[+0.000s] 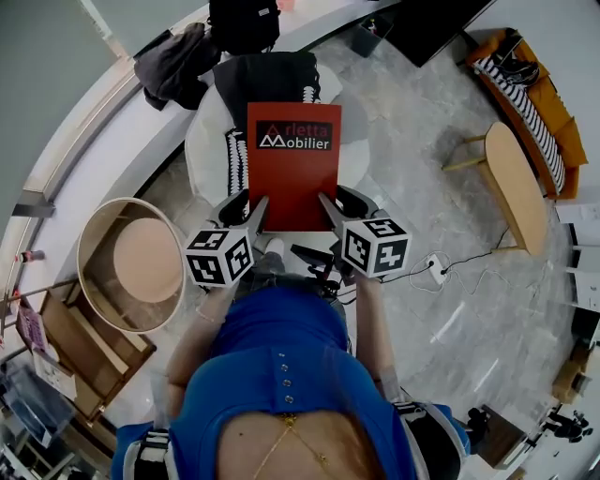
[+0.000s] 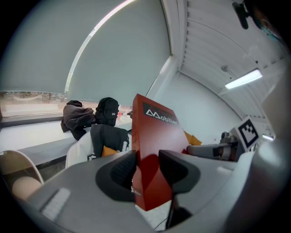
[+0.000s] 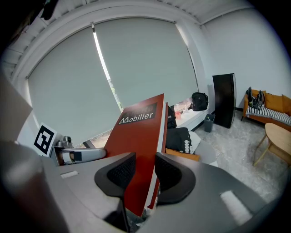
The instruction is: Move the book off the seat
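A red book (image 1: pixel 293 164) with a black label reading "Mobilier" is held up over the white seat (image 1: pixel 204 141), clear of the black cushion (image 1: pixel 264 80) lying on it. My left gripper (image 1: pixel 254 210) is shut on the book's near left corner and my right gripper (image 1: pixel 329 208) on its near right corner. In the left gripper view the book (image 2: pixel 157 136) stands upright between the pads of the left gripper (image 2: pixel 146 170), with the seat (image 2: pixel 78 152) behind it. In the right gripper view the book (image 3: pixel 136 132) is pinched by the right gripper (image 3: pixel 144 170).
A round wooden side table (image 1: pixel 131 262) stands to the left and an oval wooden table (image 1: pixel 516 183) to the right, beside an orange sofa (image 1: pixel 536 105). A dark jacket (image 1: pixel 169 61) and a black bag (image 1: pixel 244 23) rest on the window ledge. A power strip (image 1: pixel 437 267) lies on the floor.
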A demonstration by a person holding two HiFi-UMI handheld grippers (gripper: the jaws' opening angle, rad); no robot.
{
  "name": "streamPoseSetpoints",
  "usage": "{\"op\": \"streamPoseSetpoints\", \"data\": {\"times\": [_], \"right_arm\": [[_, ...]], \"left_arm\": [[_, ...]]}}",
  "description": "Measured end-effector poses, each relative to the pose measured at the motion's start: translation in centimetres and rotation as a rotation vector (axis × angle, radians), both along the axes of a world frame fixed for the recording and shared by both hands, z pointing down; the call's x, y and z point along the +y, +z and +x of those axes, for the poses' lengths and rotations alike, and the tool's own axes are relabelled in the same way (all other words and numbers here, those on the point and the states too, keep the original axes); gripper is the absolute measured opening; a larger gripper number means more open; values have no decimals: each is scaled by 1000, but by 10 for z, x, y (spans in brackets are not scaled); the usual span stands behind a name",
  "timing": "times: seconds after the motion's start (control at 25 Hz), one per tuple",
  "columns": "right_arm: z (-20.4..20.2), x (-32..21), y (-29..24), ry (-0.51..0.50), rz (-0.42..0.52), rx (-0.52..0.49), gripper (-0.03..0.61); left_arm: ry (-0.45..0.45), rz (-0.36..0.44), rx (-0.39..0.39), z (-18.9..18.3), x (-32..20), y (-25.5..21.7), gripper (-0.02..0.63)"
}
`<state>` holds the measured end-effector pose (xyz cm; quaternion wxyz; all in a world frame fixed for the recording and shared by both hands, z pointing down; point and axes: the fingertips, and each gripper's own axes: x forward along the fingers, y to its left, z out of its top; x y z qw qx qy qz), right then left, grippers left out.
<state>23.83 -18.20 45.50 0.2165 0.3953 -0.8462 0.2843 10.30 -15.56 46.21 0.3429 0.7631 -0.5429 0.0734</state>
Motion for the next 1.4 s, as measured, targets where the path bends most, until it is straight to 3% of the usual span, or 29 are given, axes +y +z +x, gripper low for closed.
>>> {"op": "streamPoseSetpoints", "data": {"times": [0.28, 0.48, 0.64, 0.96, 1.4], "right_arm": [[-6, -3, 2, -40, -10, 4, 133], [-103, 3, 8, -205, 10, 20, 133], [-145, 15, 3, -314, 5, 12, 133], [-307, 129, -8, -465, 30, 8, 133], [-465, 286, -1, -634, 6, -20, 133]], "left_arm": [[-42, -26, 23, -4, 3, 8, 146], [-204, -17, 41, -93, 32, 17, 146], [-314, -18, 38, -128, 57, 10, 146], [-464, 16, 54, -280, 188, 0, 149], [-641, 3, 44, -422, 363, 0, 146]]}}
